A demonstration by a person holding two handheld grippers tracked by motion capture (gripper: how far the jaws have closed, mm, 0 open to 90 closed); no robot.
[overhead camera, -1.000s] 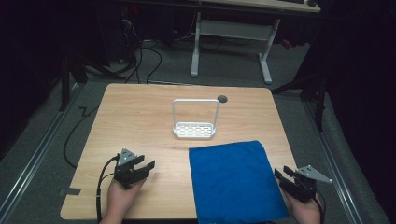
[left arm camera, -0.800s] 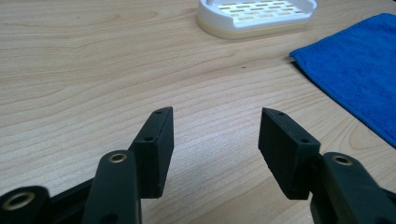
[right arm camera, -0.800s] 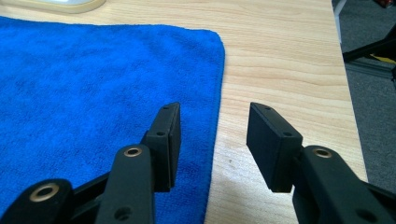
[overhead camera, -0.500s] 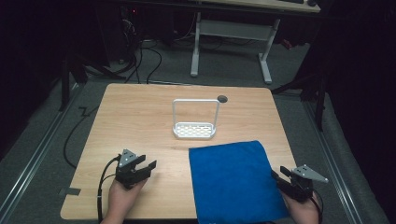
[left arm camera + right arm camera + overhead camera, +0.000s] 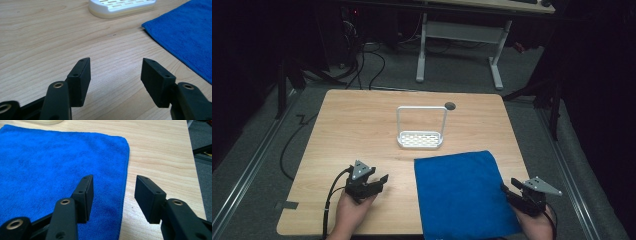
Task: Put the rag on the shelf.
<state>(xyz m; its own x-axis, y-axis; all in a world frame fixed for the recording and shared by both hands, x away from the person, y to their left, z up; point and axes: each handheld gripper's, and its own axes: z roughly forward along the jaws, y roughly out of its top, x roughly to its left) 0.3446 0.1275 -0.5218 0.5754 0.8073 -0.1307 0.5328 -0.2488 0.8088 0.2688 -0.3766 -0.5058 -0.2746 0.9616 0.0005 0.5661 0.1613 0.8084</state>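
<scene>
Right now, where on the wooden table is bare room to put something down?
The widest free patch is the left half of the light wooden table, between its left edge and the white slotted plastic rack. A narrower strip runs along the far edge behind the rack. The near right is crowded: the flat blue microfibre cloth covers it.

Blue cloth [image 5: 462,192] lies flat at the table's near right edge.
</scene>
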